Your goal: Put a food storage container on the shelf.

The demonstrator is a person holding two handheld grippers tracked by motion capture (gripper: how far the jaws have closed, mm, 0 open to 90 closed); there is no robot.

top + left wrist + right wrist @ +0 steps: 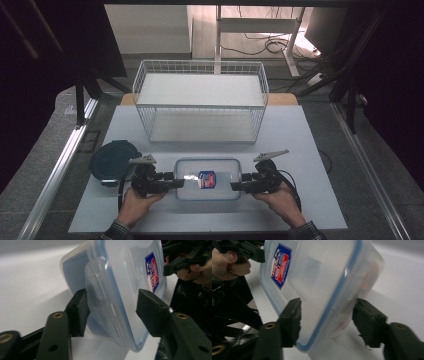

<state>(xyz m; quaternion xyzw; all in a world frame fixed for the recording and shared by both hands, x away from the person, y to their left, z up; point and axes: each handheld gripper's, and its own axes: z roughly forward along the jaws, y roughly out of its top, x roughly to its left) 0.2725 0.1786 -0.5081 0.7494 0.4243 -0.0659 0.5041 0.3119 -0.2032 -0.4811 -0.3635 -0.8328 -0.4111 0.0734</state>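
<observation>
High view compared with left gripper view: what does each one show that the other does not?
High view alone: the wire basket behind the clear container, and the dark blue lid at its left.

Left gripper view alone: the side latch flap standing between the left gripper jaws.

Both: the container's label, the right gripper and the white table.
</observation>
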